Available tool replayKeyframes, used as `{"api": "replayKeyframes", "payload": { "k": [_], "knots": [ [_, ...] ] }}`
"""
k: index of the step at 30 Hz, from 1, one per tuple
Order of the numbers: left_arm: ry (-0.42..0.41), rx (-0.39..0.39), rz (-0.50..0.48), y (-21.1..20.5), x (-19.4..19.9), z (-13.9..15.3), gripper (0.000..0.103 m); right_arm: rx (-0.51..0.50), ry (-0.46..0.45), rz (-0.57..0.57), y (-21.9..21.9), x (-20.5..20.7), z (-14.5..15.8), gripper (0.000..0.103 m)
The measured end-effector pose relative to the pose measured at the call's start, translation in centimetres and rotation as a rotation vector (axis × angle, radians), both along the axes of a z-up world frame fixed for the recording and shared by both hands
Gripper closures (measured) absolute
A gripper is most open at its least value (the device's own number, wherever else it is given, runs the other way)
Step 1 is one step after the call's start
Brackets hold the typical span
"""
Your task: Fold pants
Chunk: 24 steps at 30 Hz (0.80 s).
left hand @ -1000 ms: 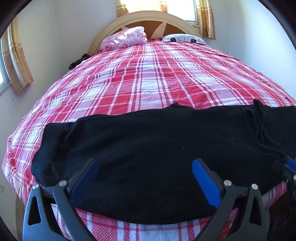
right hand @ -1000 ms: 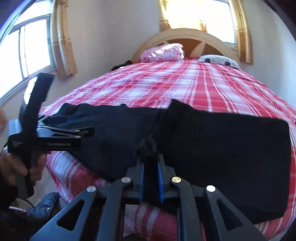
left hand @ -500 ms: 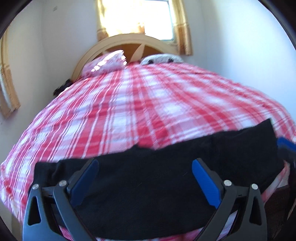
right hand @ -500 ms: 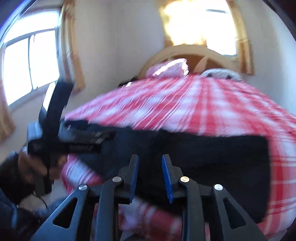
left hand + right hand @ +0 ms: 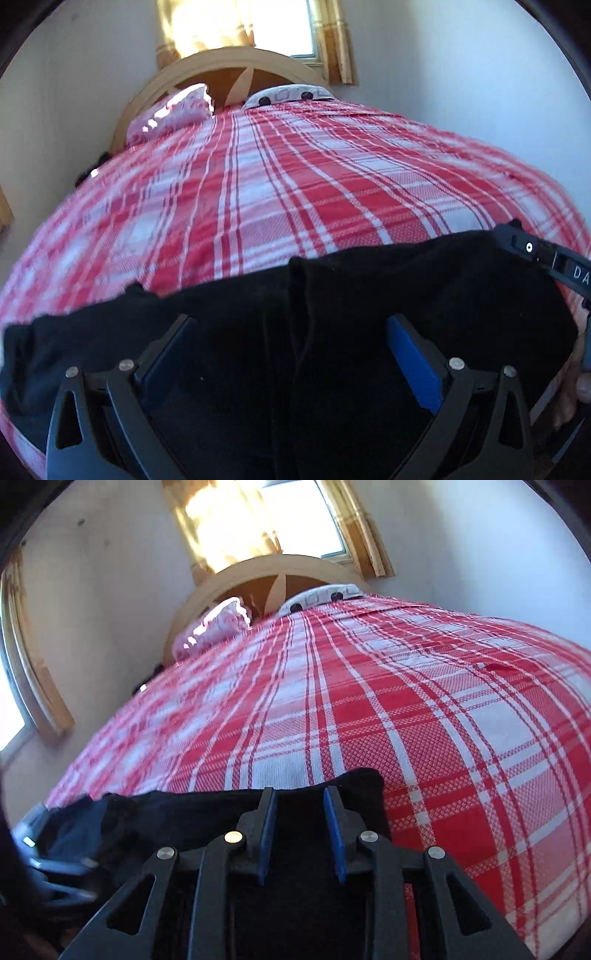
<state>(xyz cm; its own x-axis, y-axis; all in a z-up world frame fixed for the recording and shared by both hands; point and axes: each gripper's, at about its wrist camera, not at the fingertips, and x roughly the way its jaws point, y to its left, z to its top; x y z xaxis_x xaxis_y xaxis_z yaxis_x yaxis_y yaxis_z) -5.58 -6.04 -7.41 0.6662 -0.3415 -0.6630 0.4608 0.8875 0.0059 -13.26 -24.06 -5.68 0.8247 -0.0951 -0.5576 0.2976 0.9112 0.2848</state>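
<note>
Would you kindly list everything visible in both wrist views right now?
pants: one, black, across the near edge of the bed
bedspread: one, red and white plaid, covering the bed
pink pillow: one, at the headboard, left
patterned pillow: one, white with dark marks, at the headboard, right
headboard: one, beige, arched
curtained window: one, sunlit, behind the headboard
side window: one, left wall
left claw: open wide over the pants
right claw: part open, pants between its fingers
</note>
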Motion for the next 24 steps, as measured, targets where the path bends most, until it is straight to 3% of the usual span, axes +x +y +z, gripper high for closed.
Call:
{"api": "replayKeyframes", "payload": {
  "k": [1,3,6,9,12,14,17,19,22,24],
  "knots": [
    [0.050,-0.074,0.017,1.2,0.4,-0.2,0.000,0.012,-0.006,0.002,-0.2,-0.1,-0.1,0.075],
    [0.115,-0.117,0.042,2.2,1.0,-0.5,0.000,0.010,-0.007,0.006,-0.2,0.0,-0.2,0.075],
    [0.070,-0.069,0.038,1.9,0.3,0.6,0.000,0.008,0.006,0.002,0.1,0.0,0.4,0.075],
    [0.021,-0.027,0.043,2.4,-0.6,1.1,0.000,-0.039,-0.065,-0.030,1.9,-1.9,2.9,0.074],
    [0.031,-0.037,0.042,4.1,-0.5,0.8,0.000,-0.103,-0.103,0.066,5.2,-2.4,3.5,0.060],
    [0.036,-0.052,0.069,6.0,-0.2,1.0,0.000,-0.059,-0.106,0.127,7.2,-1.9,2.4,0.055],
    [-0.001,-0.036,0.162,10.3,0.2,1.6,0.000,-0.105,-0.016,0.144,9.5,0.0,-0.5,0.051],
    [-0.019,-0.022,0.246,13.7,0.8,2.0,0.000,-0.196,-0.051,0.129,10.8,-0.2,-0.7,0.041],
    [-0.052,-0.012,0.421,19.9,1.7,2.5,0.000,-0.220,-0.015,0.123,11.9,0.1,0.3,0.039],
    [-0.061,-0.013,0.551,23.9,2.0,2.5,0.000,-0.185,-0.107,0.165,12.6,-0.7,1.9,0.039]
  ]
}}
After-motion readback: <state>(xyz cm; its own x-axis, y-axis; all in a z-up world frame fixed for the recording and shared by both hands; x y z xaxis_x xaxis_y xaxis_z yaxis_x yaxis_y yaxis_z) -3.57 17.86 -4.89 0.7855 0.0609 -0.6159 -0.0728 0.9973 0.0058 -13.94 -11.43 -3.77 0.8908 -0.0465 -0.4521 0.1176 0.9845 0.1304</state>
